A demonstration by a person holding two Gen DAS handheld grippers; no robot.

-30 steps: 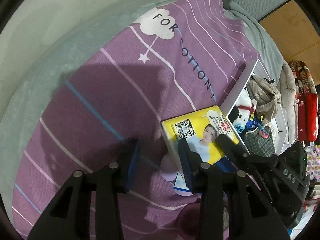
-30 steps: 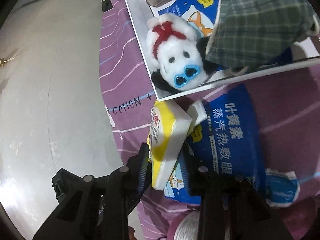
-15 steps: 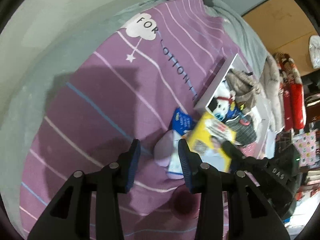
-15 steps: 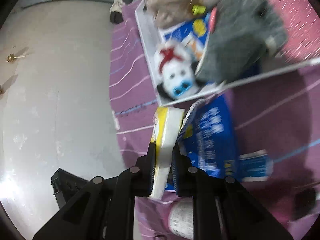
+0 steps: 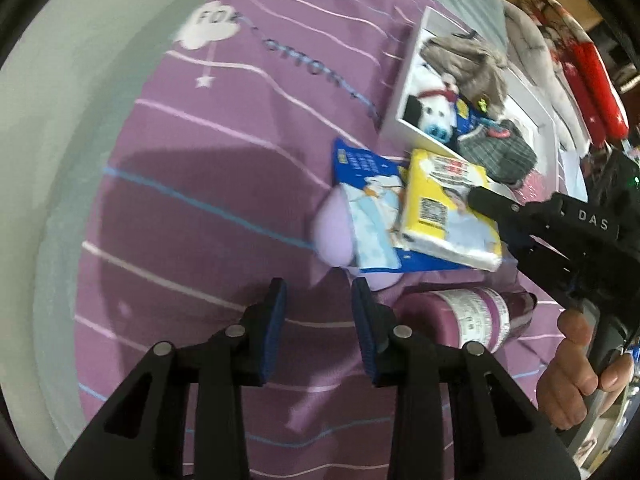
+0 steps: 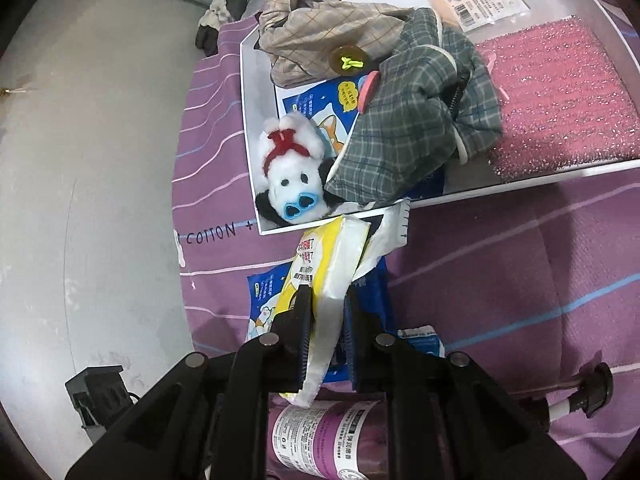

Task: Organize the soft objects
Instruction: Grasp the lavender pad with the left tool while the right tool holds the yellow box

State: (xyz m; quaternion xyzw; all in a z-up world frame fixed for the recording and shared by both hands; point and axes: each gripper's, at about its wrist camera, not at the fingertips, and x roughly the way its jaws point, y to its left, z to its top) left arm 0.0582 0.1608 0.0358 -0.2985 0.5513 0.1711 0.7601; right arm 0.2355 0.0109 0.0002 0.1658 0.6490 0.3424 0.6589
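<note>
- Right tongs (image 6: 325, 316): closed on the yellow tissue pack (image 6: 320, 276), pinching its near end. The pack is lifted edge-on, just short of the white tray (image 6: 250, 136) on the purple bedspread (image 6: 520, 264).
- Left tongs (image 5: 318, 312): partly open, holding nothing, hovering over the bedspread near a lilac soft item (image 5: 334, 236).
- Tray contents: plush dog (image 6: 294, 184), checked grey cloth (image 6: 416, 120), beige cloth (image 6: 316, 32), pink sponge (image 6: 560, 92).
- Step in hand, by judgement: carry the pack over the near tray wall and lower it into a free spot, keeping the grip firm, since the soft wrapper may sag or slip.
- Change from one second earlier: the right tongs have narrowed on the pack, and the blue packet (image 6: 264, 292) beneath it now lies more exposed; the left tongs have drawn back.
</note>
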